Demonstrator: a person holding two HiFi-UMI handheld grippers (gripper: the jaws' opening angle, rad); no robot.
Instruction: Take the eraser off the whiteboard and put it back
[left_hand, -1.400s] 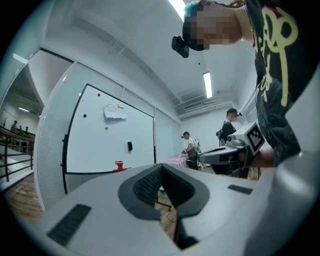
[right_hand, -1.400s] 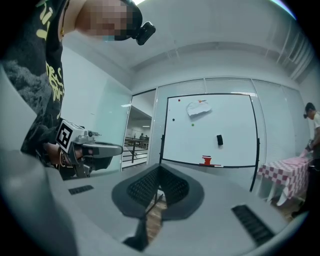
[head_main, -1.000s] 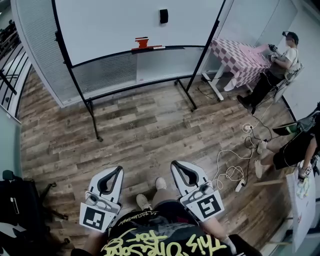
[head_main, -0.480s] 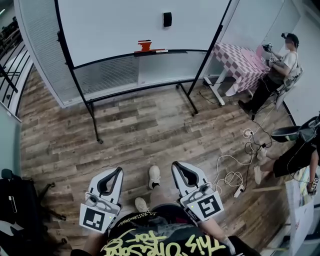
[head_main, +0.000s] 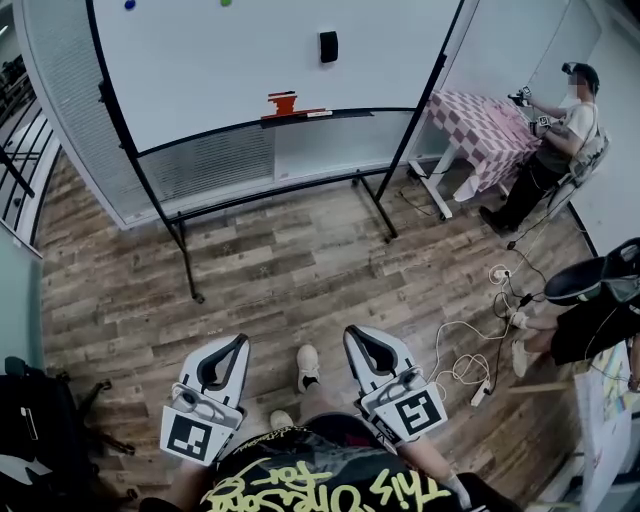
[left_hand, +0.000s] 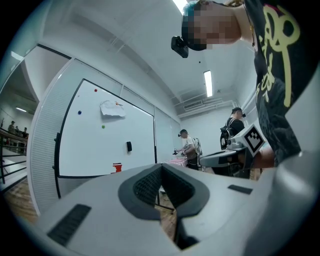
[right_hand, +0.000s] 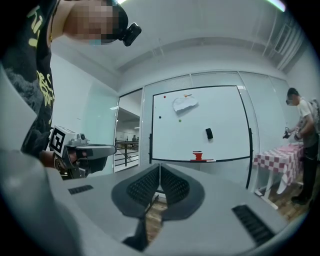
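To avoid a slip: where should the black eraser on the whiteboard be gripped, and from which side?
Probably across the two long side edges of the eraser, coming straight from the front. It sits roughly upright and flat on the whiteboard, so only its edges stand proud.

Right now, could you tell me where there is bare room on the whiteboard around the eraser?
The whiteboard is bare on both sides of the eraser and below it down to the tray. The tray is crowded left of the eraser, where a red object stands.
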